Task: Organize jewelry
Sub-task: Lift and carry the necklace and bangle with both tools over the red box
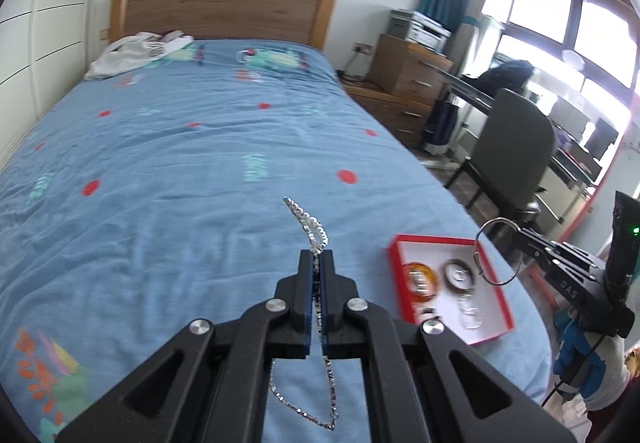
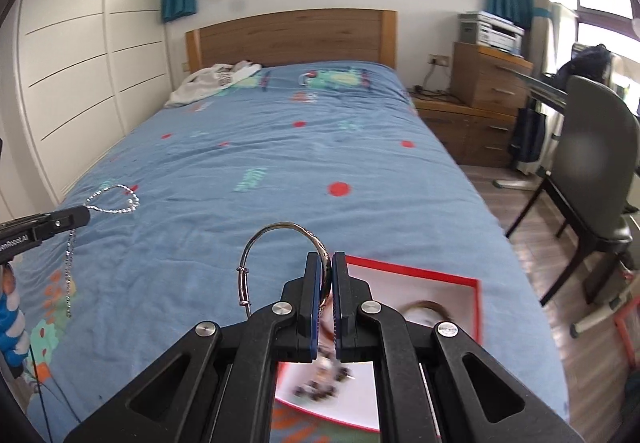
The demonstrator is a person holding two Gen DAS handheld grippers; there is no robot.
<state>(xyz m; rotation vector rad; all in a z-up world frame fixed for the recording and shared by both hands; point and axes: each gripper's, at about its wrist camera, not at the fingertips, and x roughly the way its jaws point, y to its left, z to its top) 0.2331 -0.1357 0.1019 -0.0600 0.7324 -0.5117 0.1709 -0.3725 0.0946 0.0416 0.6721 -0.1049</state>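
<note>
My left gripper (image 1: 316, 254) is shut on a silver beaded chain (image 1: 308, 221); one loop sticks out past the tips, the rest dangles below the fingers. From the right wrist view, that left gripper (image 2: 86, 214) sits at the left edge with the chain (image 2: 116, 199) looped ahead of it. My right gripper (image 2: 326, 257) is shut on a thin metal bangle (image 2: 276, 229) that arcs up and left of the tips. In the left wrist view, the right gripper (image 1: 518, 234) holds the bangle (image 1: 486, 243) above the red box (image 1: 400, 255), which holds several pieces of jewelry.
Blue patterned bedsheet (image 1: 180, 163) covers the bed, with a wooden headboard (image 1: 220, 15) and white clothing (image 1: 132, 55) at the far end. A dark chair (image 2: 596, 163) and wooden drawers (image 2: 488, 83) stand right of the bed. The red box (image 2: 460, 283) lies near the bed's right edge.
</note>
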